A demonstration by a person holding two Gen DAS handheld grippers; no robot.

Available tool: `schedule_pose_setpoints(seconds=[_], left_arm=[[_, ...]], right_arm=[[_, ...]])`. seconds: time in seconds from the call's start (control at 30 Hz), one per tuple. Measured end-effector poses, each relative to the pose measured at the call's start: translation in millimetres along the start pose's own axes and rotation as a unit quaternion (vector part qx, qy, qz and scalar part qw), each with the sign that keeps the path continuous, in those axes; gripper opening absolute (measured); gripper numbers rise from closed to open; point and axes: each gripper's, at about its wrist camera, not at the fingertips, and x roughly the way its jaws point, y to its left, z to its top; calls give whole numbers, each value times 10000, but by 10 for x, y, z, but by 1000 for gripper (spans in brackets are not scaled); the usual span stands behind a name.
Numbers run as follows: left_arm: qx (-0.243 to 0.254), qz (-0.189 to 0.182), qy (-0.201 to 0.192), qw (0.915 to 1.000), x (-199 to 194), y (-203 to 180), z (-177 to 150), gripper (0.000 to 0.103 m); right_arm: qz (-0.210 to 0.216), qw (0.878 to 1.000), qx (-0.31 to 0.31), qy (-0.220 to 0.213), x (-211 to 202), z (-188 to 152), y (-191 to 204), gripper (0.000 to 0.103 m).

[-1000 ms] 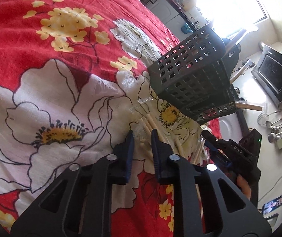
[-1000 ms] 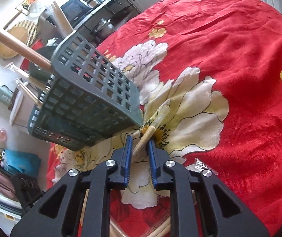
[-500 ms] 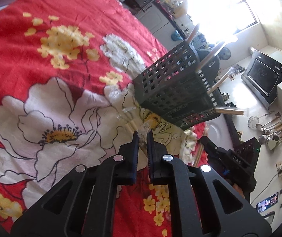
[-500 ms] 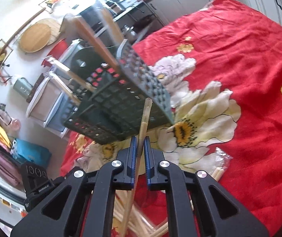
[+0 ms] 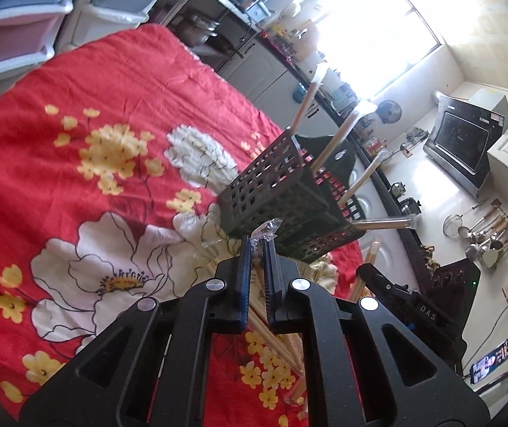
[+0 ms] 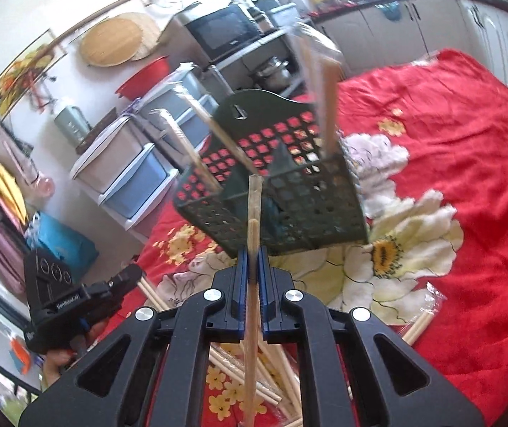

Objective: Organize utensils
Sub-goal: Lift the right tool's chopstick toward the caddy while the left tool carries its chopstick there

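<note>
— Where does the basket [image 6: 289,192] stand?
— On the cloth [image 5: 118,82], ahead of both grippers, with sticks [image 5: 339,138] standing in it.
— And the loose chopsticks [image 6: 271,363]?
— On the cloth below the grippers, nearer than the basket.
— What is in the right gripper [image 6: 253,261]?
— One chopstick [image 6: 253,213], pointing up in front of the basket.
— And the left gripper [image 5: 256,256]?
— A wrapper [image 5: 266,229] sticks out between its fingers.

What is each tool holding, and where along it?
Right tool: a wrapped chopstick pair, gripped partway along, top end sticking out above. Left tool: the crinkled end of a clear wrapper.
</note>
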Motion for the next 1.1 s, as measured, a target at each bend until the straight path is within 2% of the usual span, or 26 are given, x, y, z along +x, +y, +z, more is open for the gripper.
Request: schedule_pose_setpoints(seconds=[0.53, 1.1], left_arm=[[517, -291, -274, 9979, -179, -437, 94, 3], [924, -614, -374, 9931, -176, -854, 150, 3]], right_arm=[[66, 9953, -893, -362, -180, 77, 454, 6], [60, 9909, -1153, -691, -350, 143, 586, 6]])
